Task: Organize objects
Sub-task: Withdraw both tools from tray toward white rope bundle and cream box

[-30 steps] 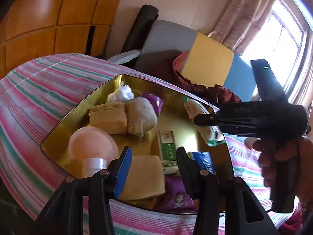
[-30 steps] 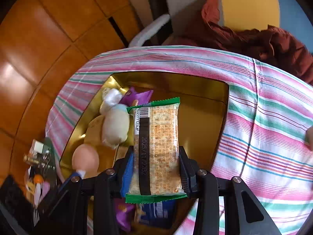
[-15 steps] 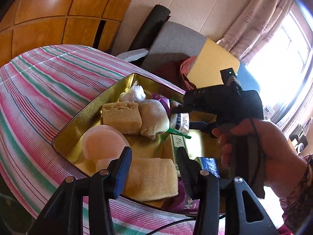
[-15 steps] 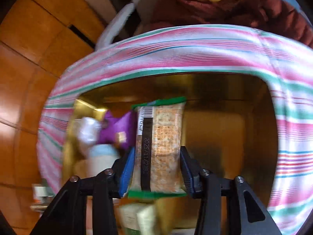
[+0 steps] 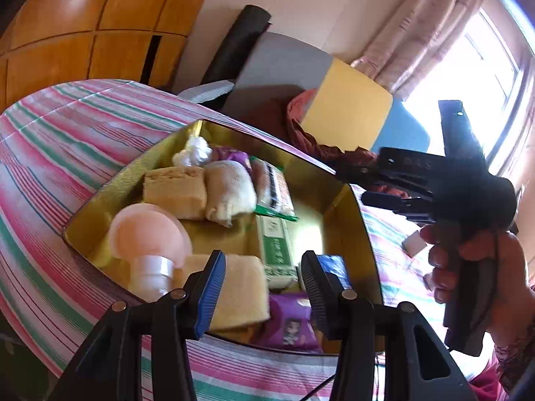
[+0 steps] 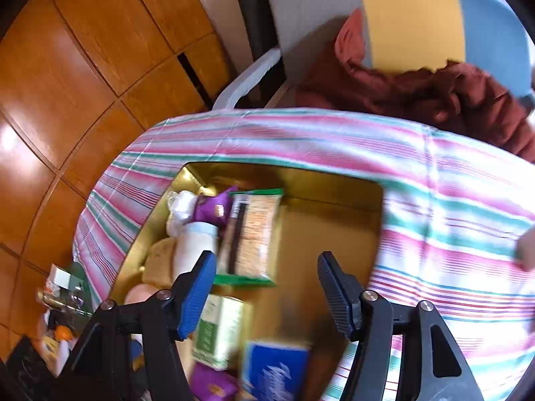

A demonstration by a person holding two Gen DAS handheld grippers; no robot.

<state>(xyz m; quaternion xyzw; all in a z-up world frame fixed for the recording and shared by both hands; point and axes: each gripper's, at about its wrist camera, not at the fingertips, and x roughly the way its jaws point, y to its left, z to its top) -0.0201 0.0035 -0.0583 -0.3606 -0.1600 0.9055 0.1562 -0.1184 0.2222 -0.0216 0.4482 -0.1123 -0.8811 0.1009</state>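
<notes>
your right gripper point(image 6: 264, 287) has nothing between its opening jaws, the cracker pack point(image 6: 252, 234) lies mid-frame in the gold tin point(image 6: 334, 180) against the purple packet point(image 6: 214, 209), so swing low and you knock it; left gripper point(image 5: 260, 287) hovers part open, empty.

One gold tray point(image 5: 100, 207) sits mid-frame on the striped table point(image 5: 67, 140). Inside: two sponges point(image 5: 174, 190), two purple packets point(image 5: 291, 324), one cracker pack point(image 5: 272, 188), one green box point(image 5: 276, 247), one blue packet point(image 5: 332, 269), one pink bulb point(image 5: 147, 234). Two hand-held grippers point(image 5: 259, 279) are visible.
</notes>
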